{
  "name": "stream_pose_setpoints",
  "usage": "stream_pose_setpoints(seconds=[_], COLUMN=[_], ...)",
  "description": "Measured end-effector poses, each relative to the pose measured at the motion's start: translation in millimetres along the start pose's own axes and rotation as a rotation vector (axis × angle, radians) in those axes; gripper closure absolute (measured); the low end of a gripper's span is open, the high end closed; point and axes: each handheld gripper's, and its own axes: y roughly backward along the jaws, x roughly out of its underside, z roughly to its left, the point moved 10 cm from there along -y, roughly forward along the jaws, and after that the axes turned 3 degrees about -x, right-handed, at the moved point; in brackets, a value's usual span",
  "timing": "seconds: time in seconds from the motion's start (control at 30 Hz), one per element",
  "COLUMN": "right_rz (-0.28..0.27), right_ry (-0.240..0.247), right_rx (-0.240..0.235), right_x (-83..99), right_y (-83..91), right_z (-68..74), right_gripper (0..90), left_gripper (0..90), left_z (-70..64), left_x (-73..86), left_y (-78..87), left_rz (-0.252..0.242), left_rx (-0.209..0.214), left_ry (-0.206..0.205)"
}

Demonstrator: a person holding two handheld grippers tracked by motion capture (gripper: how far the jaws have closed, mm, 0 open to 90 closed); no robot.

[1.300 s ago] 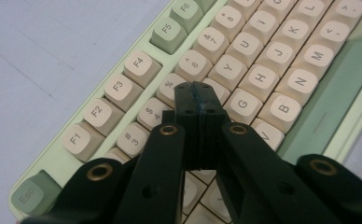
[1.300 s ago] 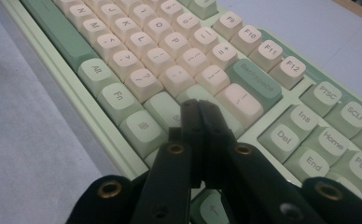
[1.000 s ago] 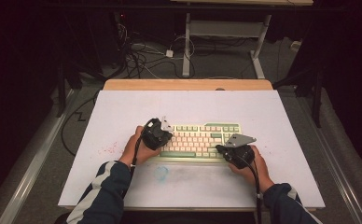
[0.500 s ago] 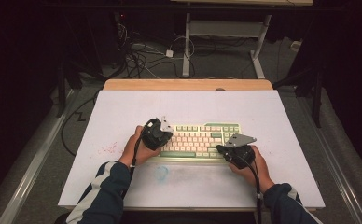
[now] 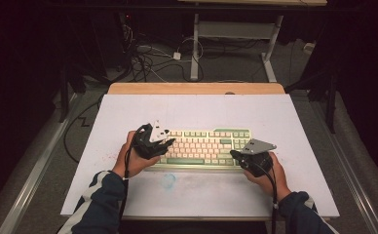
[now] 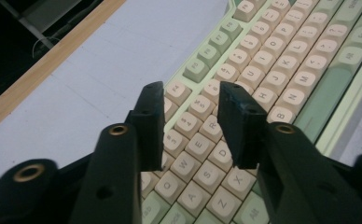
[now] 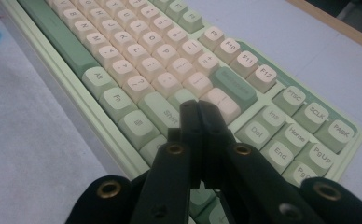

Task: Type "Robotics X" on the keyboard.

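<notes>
A green and cream keyboard point(image 5: 204, 148) lies on the white mat point(image 5: 201, 109), near the front middle of the table. My left gripper point(image 5: 168, 143) hovers over the keyboard's left end. Its jaws stand open above the letter keys point(image 6: 191, 91), with nothing between them; the keyboard point(image 6: 281, 51) runs off to the upper right. My right gripper point(image 5: 235, 155) is at the keyboard's right end. Its jaws are shut point(image 7: 198, 106) with nothing in them, low over the Shift and Enter area of the keyboard point(image 7: 137, 51).
The mat covers a wooden table whose bare edge point(image 5: 197, 88) shows at the back. A faint blue smudge point(image 5: 168, 181) marks the mat in front of the keyboard. Cables point(image 5: 148, 56) and desk legs point(image 5: 195, 48) lie on the dark floor beyond.
</notes>
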Motion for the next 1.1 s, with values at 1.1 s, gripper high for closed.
stream_pose_setpoints(seconds=[1.1], right_rz=[-0.03], right_ry=[0.006], right_rx=[-0.007], right_x=[-25.6], right_y=[4.8], right_z=[-3.7], right_gripper=[90.0], left_gripper=[18.6], left_z=[42.4], left_x=[54.5], left_y=[70.3], left_rz=[-0.056], left_rx=[-0.152], left_ry=[-0.013])
